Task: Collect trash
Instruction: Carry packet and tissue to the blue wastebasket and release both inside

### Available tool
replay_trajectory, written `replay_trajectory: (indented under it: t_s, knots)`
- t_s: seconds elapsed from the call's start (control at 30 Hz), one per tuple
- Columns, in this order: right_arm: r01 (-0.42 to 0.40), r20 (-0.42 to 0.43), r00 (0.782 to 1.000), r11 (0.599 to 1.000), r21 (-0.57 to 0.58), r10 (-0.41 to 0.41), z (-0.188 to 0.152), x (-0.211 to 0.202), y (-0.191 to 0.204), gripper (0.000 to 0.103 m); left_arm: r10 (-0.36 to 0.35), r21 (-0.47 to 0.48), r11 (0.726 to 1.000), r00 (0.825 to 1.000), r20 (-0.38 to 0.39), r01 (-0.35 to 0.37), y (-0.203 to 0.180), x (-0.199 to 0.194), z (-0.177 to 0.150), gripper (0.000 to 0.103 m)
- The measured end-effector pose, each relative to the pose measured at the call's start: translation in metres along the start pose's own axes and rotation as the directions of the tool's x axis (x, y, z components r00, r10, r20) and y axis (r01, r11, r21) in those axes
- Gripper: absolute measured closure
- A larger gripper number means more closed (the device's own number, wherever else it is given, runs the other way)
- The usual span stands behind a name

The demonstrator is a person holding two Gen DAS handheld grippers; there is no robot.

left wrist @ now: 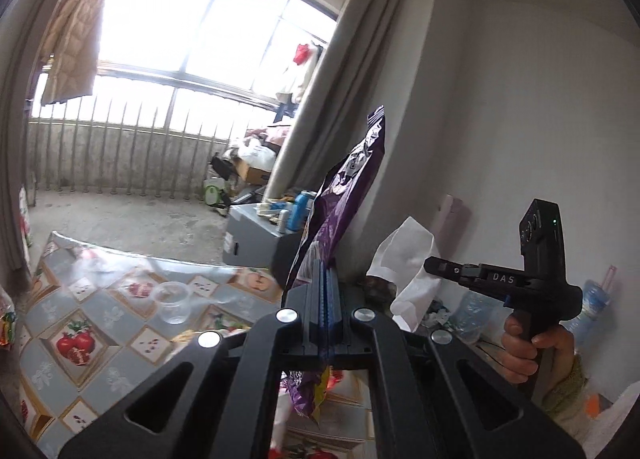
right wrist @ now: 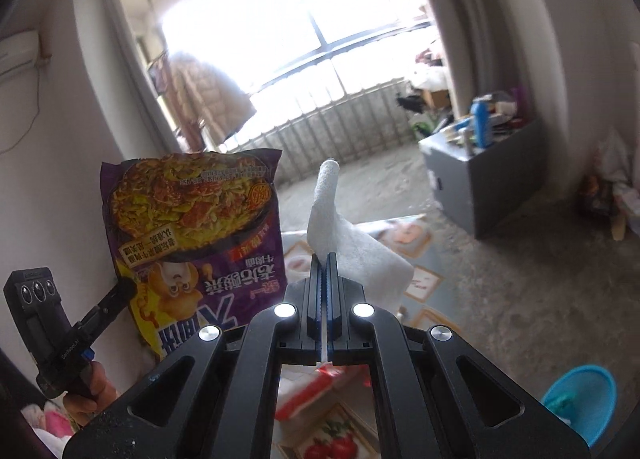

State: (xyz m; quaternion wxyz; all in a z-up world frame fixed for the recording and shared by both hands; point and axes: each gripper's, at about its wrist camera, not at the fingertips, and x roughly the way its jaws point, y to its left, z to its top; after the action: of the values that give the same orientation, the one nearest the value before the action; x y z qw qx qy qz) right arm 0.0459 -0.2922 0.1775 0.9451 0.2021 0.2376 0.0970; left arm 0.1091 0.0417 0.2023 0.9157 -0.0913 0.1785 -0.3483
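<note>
both pieces are lifted off the table, so next is likely carrying them to a bin; the blue bin at lower right of the right view looks the likeliest spot. keep both clamped, move steady so the limp stuff doesn't slip.

left gripper is closed on the purple noodle wrapper, centre frame. right gripper is closed on the white tissue, centre frame, w/ nothing else touching.

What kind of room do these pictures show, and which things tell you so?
Probably a lived-in room of a home, opening onto an enclosed balcony. A table under a fruit-patterned plastic tablecloth, grey curtains beside a large barred window, and a beige padded coat hanging there all suggest a dwelling.
</note>
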Motion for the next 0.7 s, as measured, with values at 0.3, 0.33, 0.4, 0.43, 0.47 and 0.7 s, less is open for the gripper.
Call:
replay_trajectory:
  t_s: [0.3, 0.33, 0.4, 0.43, 0.47, 0.7]
  knots:
    - [0.237, 0.054, 0.965, 0.943, 0.232, -0.256, -0.059, -0.109, -0.107, 0.103, -0.287, 0.088, 0.943, 0.920, -0.267, 0.320, -0.142, 0.116, -0.031, 0.103]
    - [0.256, 0.051, 0.959, 0.931, 0.260, -0.278, -0.066, -0.116, -0.119, 0.103, -0.305, 0.086, 0.934, 0.899, -0.313, 0.347, -0.159, 0.135, -0.039, 0.103]
    - [0.296, 0.037, 0.944, 0.894, 0.338, -0.327, -0.086, -0.132, -0.150, 0.103, -0.311, 0.096, 0.922, 0.864, -0.397, 0.376, -0.190, 0.171, -0.056, 0.103]
    - [0.306, 0.030, 0.940, 0.877, 0.369, -0.340, -0.094, -0.135, -0.163, 0.103, -0.311, 0.099, 0.915, 0.841, -0.442, 0.391, -0.207, 0.191, -0.066, 0.103]
    - [0.318, 0.019, 0.935, 0.858, 0.404, -0.355, -0.103, -0.137, -0.177, 0.103, -0.312, 0.094, 0.909, 0.813, -0.491, 0.406, -0.223, 0.212, -0.079, 0.103]
    - [0.342, -0.099, 0.923, 0.674, 0.655, -0.373, -0.170, -0.117, -0.293, 0.103, -0.226, 0.100, 0.902, 0.656, -0.720, 0.420, -0.296, 0.342, -0.174, 0.103]
